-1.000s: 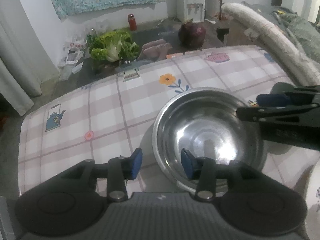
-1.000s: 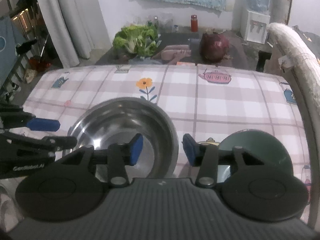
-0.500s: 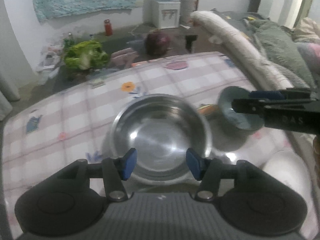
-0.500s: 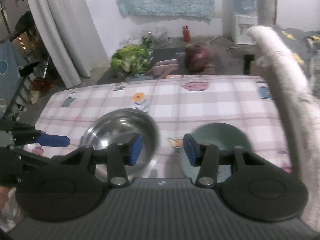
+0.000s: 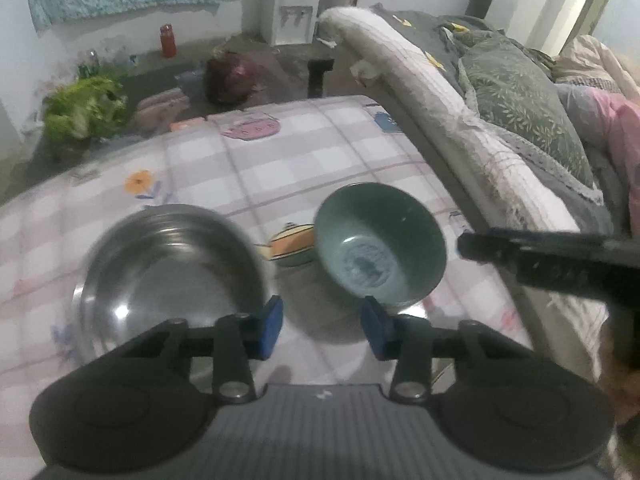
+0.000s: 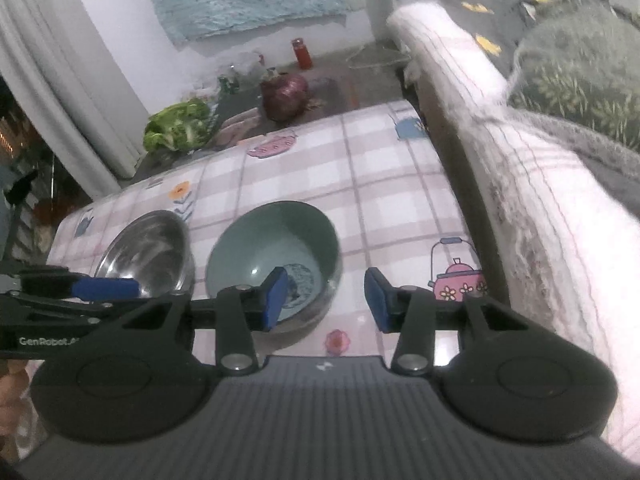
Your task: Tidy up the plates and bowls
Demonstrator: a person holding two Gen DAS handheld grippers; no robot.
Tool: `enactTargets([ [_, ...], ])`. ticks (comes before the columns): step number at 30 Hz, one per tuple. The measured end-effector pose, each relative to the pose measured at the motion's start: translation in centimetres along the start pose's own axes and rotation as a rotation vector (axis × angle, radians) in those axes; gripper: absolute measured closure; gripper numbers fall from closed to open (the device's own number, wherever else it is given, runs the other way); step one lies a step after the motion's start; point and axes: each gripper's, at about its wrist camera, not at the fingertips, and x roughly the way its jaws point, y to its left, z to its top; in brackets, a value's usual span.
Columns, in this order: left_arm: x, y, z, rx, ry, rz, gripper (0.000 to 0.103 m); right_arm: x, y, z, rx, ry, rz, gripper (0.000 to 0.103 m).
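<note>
**Two bowls side by side on the checked counter**

The steel bowl [image 5: 168, 268] and the green bowl [image 5: 380, 244] stand near each other on the counter [image 5: 320, 152]. The left tool [image 5: 322, 326] has just been narrowing, nothing between its pads, hanging before the gap between the bowls. The right tool [image 6: 326, 298] also just narrowed, ungripped, its left pad over the green bowl's rim.

I'm in a lived-in home: a bed [image 5: 520, 92] heaped with bedding at right, water dispenser [image 5: 290, 12] and vegetables [image 5: 84, 108] on the floor beyond.
</note>
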Motion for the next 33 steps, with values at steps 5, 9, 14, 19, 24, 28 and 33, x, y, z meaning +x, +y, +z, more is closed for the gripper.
enactTargets([
  [5, 2.3, -1.3, 1.3, -0.001, 0.019, 0.028, 0.074, 2.5, -1.4, 0.6, 0.058, 0.026, 0.025, 0.071],
  [9, 3.5, -1.7, 1.6, -0.007, 0.038, 0.057, 0.084, 4.3, -1.8, 0.9, 0.084, 0.051, 0.046, 0.077],
  [14, 4.0, -1.7, 1.6, -0.027, 0.038, 0.082, 0.087, 5.7, -1.9, 0.9, 0.099, 0.071, 0.076, 0.091],
  [19, 3.9, -1.7, 1.5, -0.039, 0.043, 0.093, 0.088, 5.6, -1.2, 0.8, 0.064, 0.073, 0.064, 0.091],
  [24, 3.2, -1.5, 0.5, -0.050, 0.055, 0.076, 0.088, 4.8, -1.0, 0.2, 0.049, 0.091, 0.077, 0.091],
  [28, 2.2, -1.3, -0.9, -0.053, 0.076, 0.060, 0.088, 4.0, -0.3, -0.8, 0.026, 0.117, 0.093, 0.091],
  [33, 2.0, -0.7, -1.3, -0.082, 0.086, 0.032, 0.086, 3.5, 0.0, -1.6, 0.012, 0.134, 0.102, 0.090],
])
